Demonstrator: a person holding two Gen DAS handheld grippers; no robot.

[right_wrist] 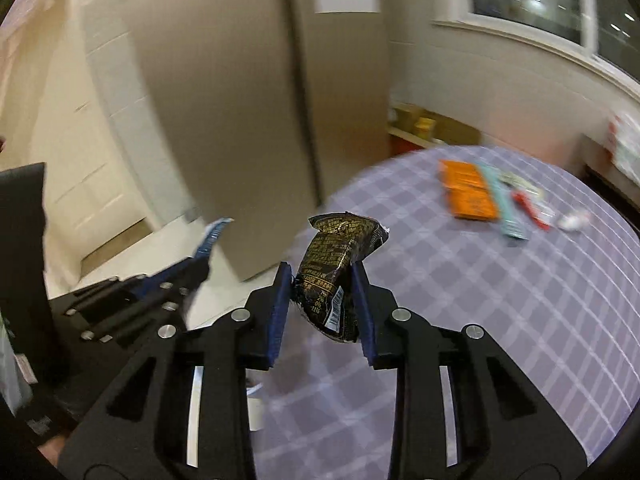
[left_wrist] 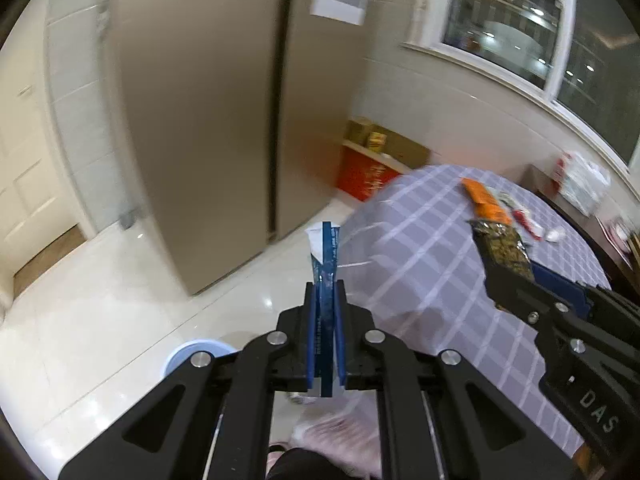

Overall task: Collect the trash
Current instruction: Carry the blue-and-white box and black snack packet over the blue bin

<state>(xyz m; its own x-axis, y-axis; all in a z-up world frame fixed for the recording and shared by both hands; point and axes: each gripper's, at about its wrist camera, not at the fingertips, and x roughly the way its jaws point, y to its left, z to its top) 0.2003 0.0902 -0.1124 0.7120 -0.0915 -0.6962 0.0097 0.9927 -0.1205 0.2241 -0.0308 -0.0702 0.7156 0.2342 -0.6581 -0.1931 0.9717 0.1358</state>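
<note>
A checked tablecloth (right_wrist: 500,300) lies beyond both grippers. The left gripper (left_wrist: 325,300) pinches a blue wrapper (left_wrist: 326,256) between its fingers; the right gripper (right_wrist: 324,296) clamps a black snack packet (right_wrist: 340,268). Keep both grips firm until over a bin, and release only there.

Left hand-held gripper (left_wrist: 324,300) and right hand-held gripper (right_wrist: 324,280): matt black plastic, bare metal screws, blue pads. Black snack wrapper (right_wrist: 336,272): glossy crinkled foil. Blue wrapper (left_wrist: 325,252): shiny film. Table (right_wrist: 520,300): matt checked cloth. Floor (left_wrist: 120,320): glossy tile.
</note>
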